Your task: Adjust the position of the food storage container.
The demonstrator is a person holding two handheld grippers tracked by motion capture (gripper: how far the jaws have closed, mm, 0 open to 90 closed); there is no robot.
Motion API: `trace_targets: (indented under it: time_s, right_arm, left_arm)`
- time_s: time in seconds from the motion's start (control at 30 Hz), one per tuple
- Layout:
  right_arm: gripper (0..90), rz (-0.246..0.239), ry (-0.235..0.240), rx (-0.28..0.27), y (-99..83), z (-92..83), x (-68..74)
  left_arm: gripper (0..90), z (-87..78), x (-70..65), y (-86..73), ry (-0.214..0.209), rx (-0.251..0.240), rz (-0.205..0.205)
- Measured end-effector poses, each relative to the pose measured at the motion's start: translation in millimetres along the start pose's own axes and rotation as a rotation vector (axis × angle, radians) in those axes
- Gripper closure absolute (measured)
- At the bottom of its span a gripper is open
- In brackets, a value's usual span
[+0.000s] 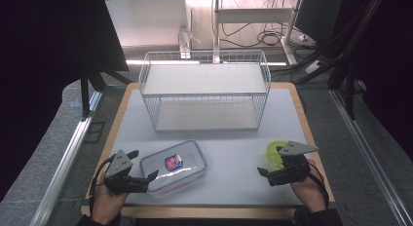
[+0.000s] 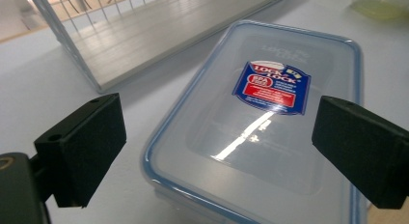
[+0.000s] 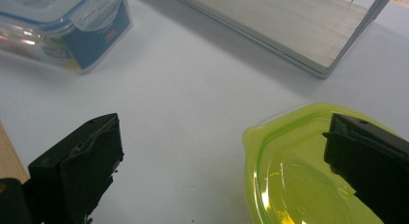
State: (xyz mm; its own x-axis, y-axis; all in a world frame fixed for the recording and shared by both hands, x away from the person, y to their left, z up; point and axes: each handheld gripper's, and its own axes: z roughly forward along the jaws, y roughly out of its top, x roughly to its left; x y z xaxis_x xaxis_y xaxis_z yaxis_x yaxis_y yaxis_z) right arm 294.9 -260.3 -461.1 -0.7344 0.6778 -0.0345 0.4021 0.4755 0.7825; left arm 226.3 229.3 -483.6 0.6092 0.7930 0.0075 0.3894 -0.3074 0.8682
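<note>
Approach stage, seemingly: left gripper [image 1: 146,176] fingers wide beside clear container [image 1: 174,166], right gripper [image 1: 270,160] fingers wide over green lid [image 3: 308,175]; closing next.

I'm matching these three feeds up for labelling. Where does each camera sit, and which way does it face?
High view: above the person's side, looking forward and down at the table, wire shelf rack, both hands and grippers.
Left gripper view: rides the left gripper, open jaws facing the clear lidded container.
Right gripper view: rides the right gripper, open jaws by the green lid.
All three share the container and rack.
</note>
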Motion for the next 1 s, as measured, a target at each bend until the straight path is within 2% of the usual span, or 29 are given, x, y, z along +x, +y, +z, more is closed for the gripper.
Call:
trace_targets:
  time_s: [0.1, 0.23, 0.4, 0.53, 0.73, 0.77, 0.8, 0.83, 0.9, 0.93, 0.97, 1.0]
  right_arm:
    - [0.0, 0.017, 0.011, -0.024, -0.5, 2.6, 1.8]
    - [0.0, 0.003, 0.028, -0.014, -1.4, 4.8, 4.9]
    - [0.0, 0.028, 0.03, -0.028, -2.9, 7.3, 5.3]
    - [0.0, 0.019, 0.028, -0.022, -2.5, 8.2, 6.7]
    - [0.6, 0.007, 0.03, -0.011, -0.7, 7.5, 6.9]
    - [4.3, 0.024, 0.024, -0.01, 0.3, 6.6, 6.7]
    - [20.4, 0.051, 0.029, -0.002, 3.7, 4.6, 5.0]
    - [20.4, 0.051, 0.029, -0.002, 3.7, 4.6, 5.0]
    - [35.5, 0.084, 0.003, -0.011, 8.0, 2.4, 2.9]
    - [55.0, 0.098, -0.005, -0.022, 12.1, 1.7, -0.4]
    - [55.0, 0.098, -0.005, -0.022, 12.1, 1.7, -0.4]
    - [62.6, 0.091, -0.013, -0.021, 14.2, 2.6, -1.5]
  left_arm:
    - [4.8, -0.7, -1.9, 0.0, 0.0, 0.003, 0.0]
    - [4.6, -1.2, -1.4, -0.2, -0.011, 0.007, -0.015]
    - [3.9, -0.7, 0.3, -1.9, -0.006, 0.013, -0.033]
    - [3.8, -1.1, 2.0, -3.2, -0.004, 0.007, -0.049]
    - [3.7, 0.1, 1.8, -4.5, 0.001, 0.003, -0.048]
    - [3.7, 0.4, 1.8, -4.7, 0.001, 0.002, -0.048]
    - [3.7, 1.0, 1.9, -5.0, -0.001, 0.002, -0.05]
    - [3.7, 1.6, 1.9, -5.2, -0.002, 0.002, -0.052]
    - [3.8, 2.4, 1.8, -5.4, -0.002, 0.001, -0.052]
    - [3.8, 2.6, 1.7, -5.4, -0.003, 0.001, -0.052]
    - [3.8, 2.7, 1.6, -5.4, -0.003, 0.0, -0.051]
    - [3.8, 2.8, 1.5, -5.4, -0.003, 0.0, -0.05]
